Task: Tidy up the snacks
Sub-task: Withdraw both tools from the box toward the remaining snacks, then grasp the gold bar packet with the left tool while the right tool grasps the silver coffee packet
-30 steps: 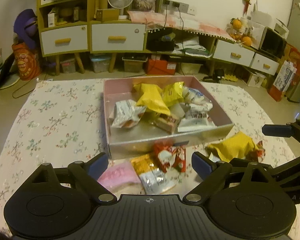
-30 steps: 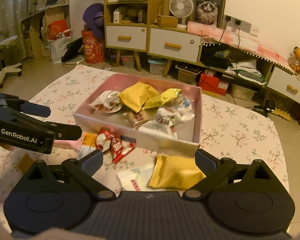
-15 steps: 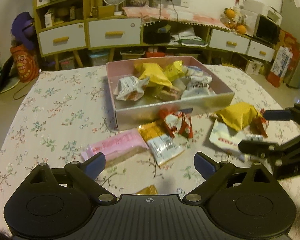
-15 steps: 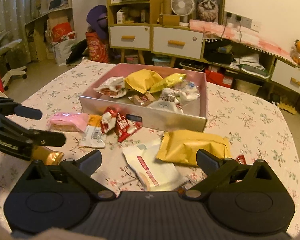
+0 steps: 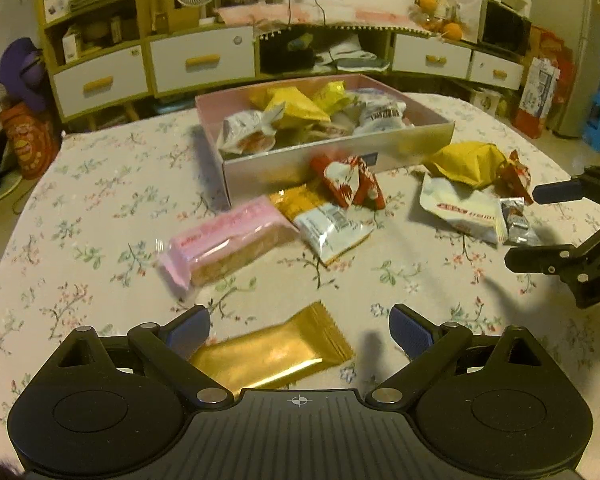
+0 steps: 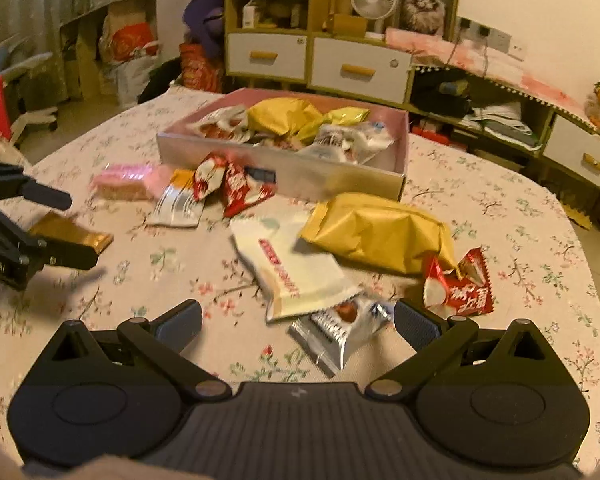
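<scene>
Snacks are scattered over the floral tablecloth (image 5: 100, 184) in front of the pink box (image 5: 340, 156), which is already partly filled. Both sets of jaws are spread wide and nothing is held. The left gripper (image 5: 298, 330) is poised just above the gold bar (image 5: 272, 352); the right gripper (image 6: 298, 322) is set over the silver packet (image 6: 340, 330), beside the white pouch (image 6: 296, 268). The wrappers are judged light, crinkly and slippery, their contents likely crushable, so a gentle pinch across the narrow middle of each pack is advised, not at the flimsy sealed ends.
</scene>
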The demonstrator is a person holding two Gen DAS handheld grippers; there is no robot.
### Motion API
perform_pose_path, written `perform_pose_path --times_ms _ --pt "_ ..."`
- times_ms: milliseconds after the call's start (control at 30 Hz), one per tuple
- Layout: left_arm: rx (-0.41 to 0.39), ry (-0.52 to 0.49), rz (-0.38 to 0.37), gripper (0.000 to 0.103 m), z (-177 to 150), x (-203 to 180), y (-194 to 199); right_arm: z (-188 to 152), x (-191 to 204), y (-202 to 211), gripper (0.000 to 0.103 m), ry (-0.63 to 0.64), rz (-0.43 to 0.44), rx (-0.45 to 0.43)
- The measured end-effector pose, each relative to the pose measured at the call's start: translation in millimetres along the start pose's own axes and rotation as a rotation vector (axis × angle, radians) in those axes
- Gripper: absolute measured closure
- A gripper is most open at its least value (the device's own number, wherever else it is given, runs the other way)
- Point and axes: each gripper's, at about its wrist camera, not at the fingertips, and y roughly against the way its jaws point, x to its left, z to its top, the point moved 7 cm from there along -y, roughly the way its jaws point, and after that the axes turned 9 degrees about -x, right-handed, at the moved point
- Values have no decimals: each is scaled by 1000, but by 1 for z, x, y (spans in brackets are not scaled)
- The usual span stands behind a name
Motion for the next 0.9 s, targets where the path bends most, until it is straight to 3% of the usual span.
perform_pose_path --times_ms 267,467,667,900 --pt "36 -88 -106 6 -14 8 2 -8 -14 -5 1 -14 48 49" --pt "78 -53 -110 6 -18 18 -1 -16 -24 -13 3 -60 41 72" --pt "102 -82 -207 7 -20 -5 4 -11 -5 -11 14 -22 112 56" --pt "116 -92 -199 14 -19 -20 4 -7 11 -7 21 9 163 51"
